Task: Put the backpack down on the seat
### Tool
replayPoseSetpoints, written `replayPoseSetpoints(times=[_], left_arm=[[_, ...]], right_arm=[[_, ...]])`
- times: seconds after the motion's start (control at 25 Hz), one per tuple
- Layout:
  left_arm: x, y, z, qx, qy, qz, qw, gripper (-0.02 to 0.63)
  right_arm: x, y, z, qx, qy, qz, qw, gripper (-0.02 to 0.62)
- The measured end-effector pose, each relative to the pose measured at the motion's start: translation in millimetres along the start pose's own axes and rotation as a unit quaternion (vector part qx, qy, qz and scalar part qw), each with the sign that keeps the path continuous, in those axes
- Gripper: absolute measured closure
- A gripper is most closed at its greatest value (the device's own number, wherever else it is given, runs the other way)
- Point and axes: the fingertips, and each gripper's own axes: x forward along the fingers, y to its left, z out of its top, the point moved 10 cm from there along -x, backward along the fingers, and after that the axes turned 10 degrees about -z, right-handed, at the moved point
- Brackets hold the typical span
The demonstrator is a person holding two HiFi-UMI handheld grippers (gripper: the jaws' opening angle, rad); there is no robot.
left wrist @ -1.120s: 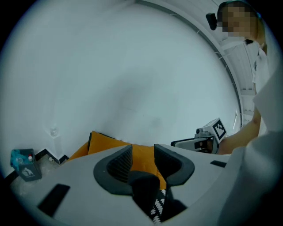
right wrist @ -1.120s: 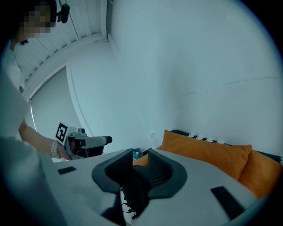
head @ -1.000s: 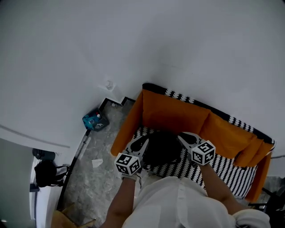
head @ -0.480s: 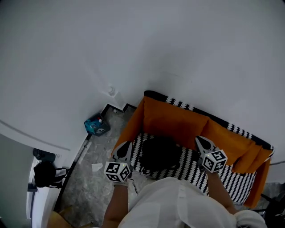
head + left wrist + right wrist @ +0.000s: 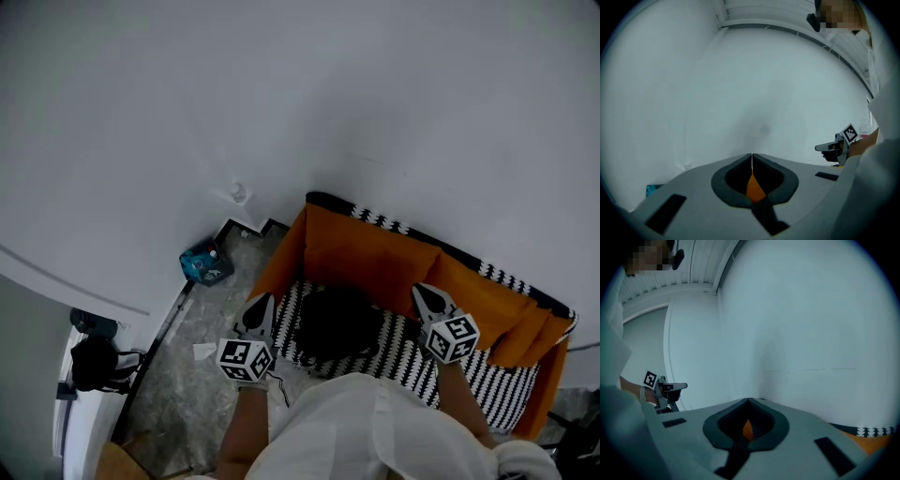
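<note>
Two tools frame my head view: the left tongs hang at the sofa's left end, over the edge where the orange arm meets the grey floor, and the right tongs hang in front of the orange back cushions. Between them, touching neither, the black backpack lies on the black-and-white striped seat, towards its left end and close under the backrest. On the floor to the left I see a small teal object by the wall and a white scrap nearer to me. In the left gripper view the left tongs have just been closing and are now pressed together tip to tip with nothing between them. Only a sliver of orange shows through the hollow behind the tips, and the pale wall fills the rest. The right tongs appear at the right of this view, level and closed. In the right gripper view the right tongs have likewise just been closing and now meet at the tips, pinching nothing. Orange again shows through the hollow, the sofa's patterned edge peeks in low at the right, and the left tongs sit at the left.
</note>
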Motion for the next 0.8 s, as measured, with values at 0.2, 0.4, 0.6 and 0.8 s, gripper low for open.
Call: replayPoseSetpoints(times=[0.2,0.4,0.6,0.8], left_arm=[[0.3,0.7,0.9,-0.002,0.000,-0.003,1.0000,0.578],[2.7,-0.2,1.6,-0.005,0.000,-0.009,0.9999,0.578],[2.9,-1.0,0.8,-0.009,0.002,-0.015,0.9999,0.578],[2.9,-4.8,1.7,-0.005,0.001,-0.021,0.9998,0.578]], right_arm=[[1.1,2.1,8.4,-0.009,-0.010,0.006,1.000,0.578],[1.2,0.9,8.8,-0.011,-0.007,0.007,1.000,0.578],[-1.5,2.0,6.6,-0.013,-0.002,0.008,1.000,0.578],[-5.7,1.7,5.3,-0.015,-0.001,0.007,1.000,0.578]])
